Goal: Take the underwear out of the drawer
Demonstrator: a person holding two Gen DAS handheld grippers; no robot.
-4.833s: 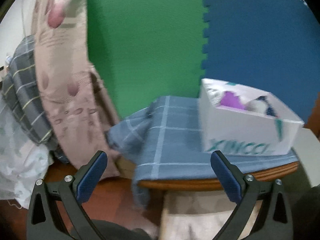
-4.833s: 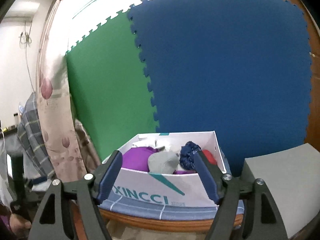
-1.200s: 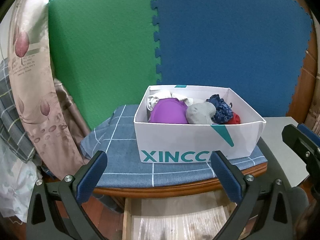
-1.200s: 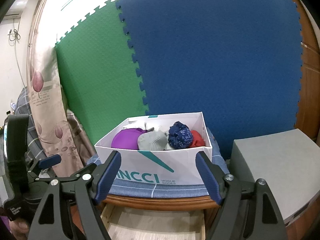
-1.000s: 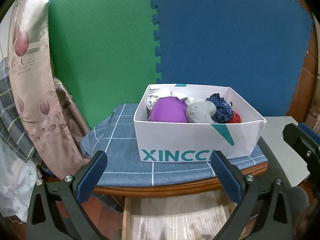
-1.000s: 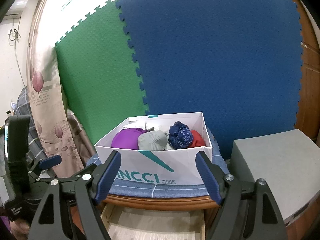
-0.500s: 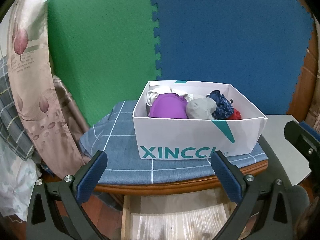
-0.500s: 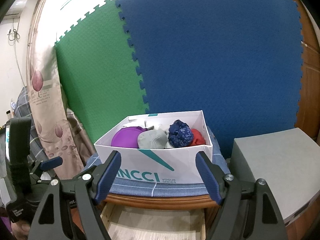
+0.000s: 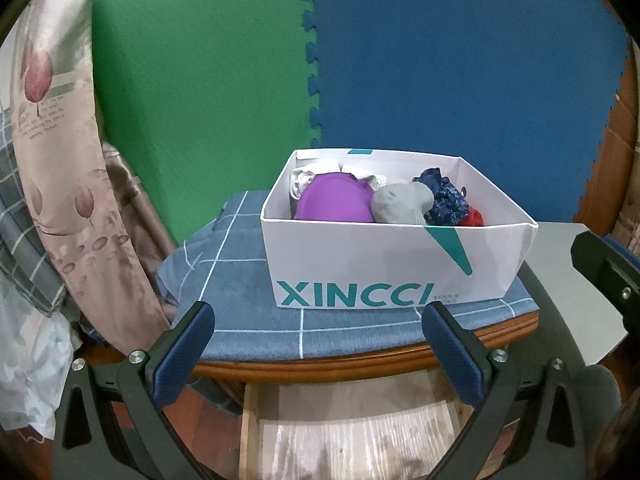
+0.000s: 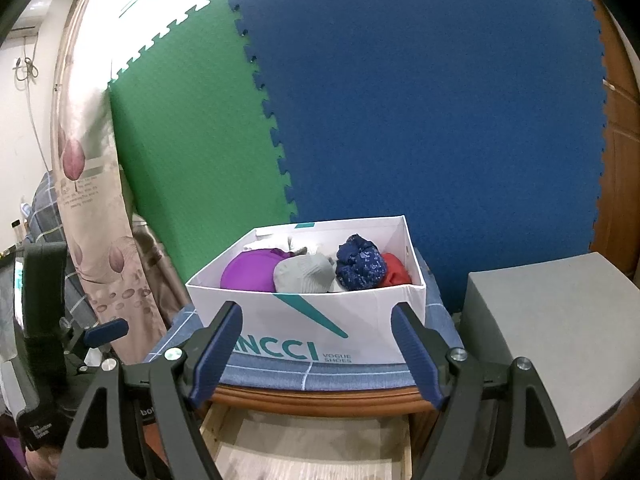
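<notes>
Both my grippers hang with jaws spread wide and nothing between them — the left gripper (image 9: 318, 330) and the right gripper (image 10: 318, 334) each point at the white box (image 9: 384, 268) on the blue cloth (image 9: 240, 300). Just below them, under the wooden tabletop (image 10: 320, 398), a drawer (image 9: 348, 436) stands pulled open; the part of its pale floor I can see holds nothing. Bundled underwear (image 10: 316, 266) — purple, grey, dark blue, red — sits packed in the box, not in the drawer. That fits either a drawer already emptied into the box, or the box itself standing in for the drawer with its contents to be lifted out; I cannot tell which.
</notes>
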